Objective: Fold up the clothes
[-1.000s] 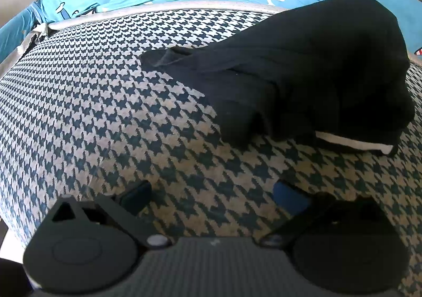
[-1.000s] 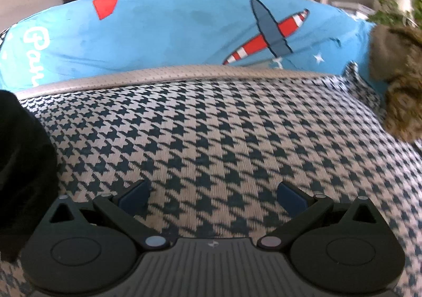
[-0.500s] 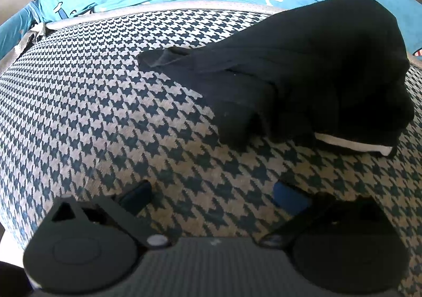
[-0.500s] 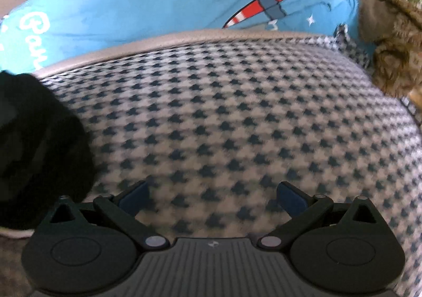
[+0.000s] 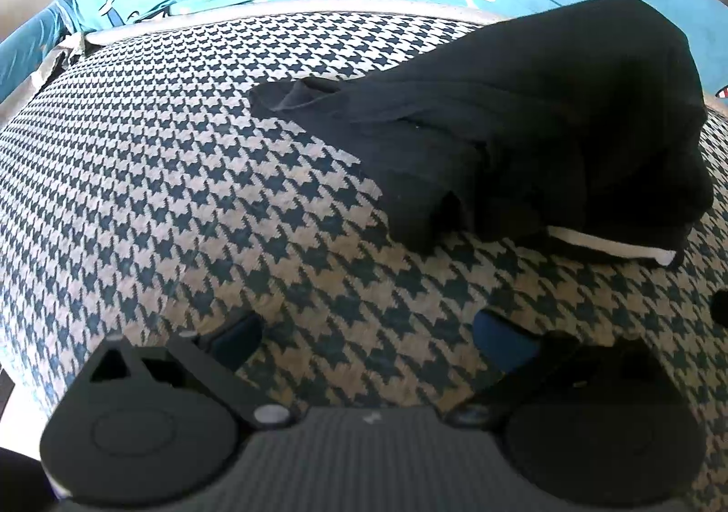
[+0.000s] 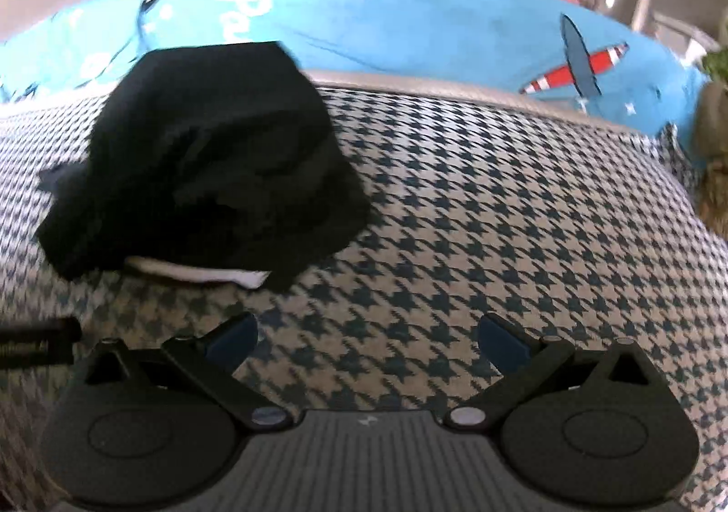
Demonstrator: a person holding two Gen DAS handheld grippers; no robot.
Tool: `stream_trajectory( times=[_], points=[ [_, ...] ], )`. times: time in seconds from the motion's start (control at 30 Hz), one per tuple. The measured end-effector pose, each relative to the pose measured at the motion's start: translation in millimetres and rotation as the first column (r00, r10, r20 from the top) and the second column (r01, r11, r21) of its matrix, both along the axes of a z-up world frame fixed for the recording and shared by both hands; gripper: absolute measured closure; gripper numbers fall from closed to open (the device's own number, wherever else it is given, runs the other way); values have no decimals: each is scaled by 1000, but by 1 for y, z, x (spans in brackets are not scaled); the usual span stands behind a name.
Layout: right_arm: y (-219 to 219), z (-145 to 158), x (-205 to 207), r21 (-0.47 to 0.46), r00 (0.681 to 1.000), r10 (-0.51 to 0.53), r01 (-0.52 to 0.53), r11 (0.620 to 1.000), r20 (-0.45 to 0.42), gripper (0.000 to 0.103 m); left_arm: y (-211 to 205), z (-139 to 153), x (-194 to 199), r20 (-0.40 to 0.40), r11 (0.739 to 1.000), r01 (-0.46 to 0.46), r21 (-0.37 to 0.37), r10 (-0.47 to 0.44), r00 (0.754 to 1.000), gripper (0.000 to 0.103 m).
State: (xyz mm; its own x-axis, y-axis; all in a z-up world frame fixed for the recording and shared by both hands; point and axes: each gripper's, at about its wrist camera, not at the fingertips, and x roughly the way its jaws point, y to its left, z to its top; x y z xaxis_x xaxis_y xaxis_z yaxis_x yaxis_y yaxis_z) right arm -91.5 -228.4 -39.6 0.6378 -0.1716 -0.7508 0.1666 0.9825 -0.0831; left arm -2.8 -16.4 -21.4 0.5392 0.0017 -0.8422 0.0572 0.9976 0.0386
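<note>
Black crumpled garment (image 5: 523, 121) lies heaped on blue-and-cream houndstooth cushion (image 5: 182, 175), a white strip (image 5: 609, 246) showing at its near edge. Bright blue printed fabric with red aeroplane (image 6: 455, 25) behind. Left claw (image 5: 368, 337) released, jaws spread, empty, near garment. Right claw (image 6: 368, 337) likewise spread, empty, garment (image 6: 214, 157) ahead-left.

Setting: a home living area. Houndstooth-upholstered cushion (image 6: 500, 216) with blue aeroplane-print cover (image 6: 455, 25) along its far edge; houseplant (image 6: 716, 62) and furniture beyond.
</note>
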Motion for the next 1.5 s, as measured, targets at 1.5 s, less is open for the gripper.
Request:
stream_trajectory(
  times=[1.5],
  points=[
    [10, 14, -15, 91, 998, 41, -37, 995, -38, 0, -19, 18, -27, 71, 997, 50, 59, -54, 996, 0]
  ],
)
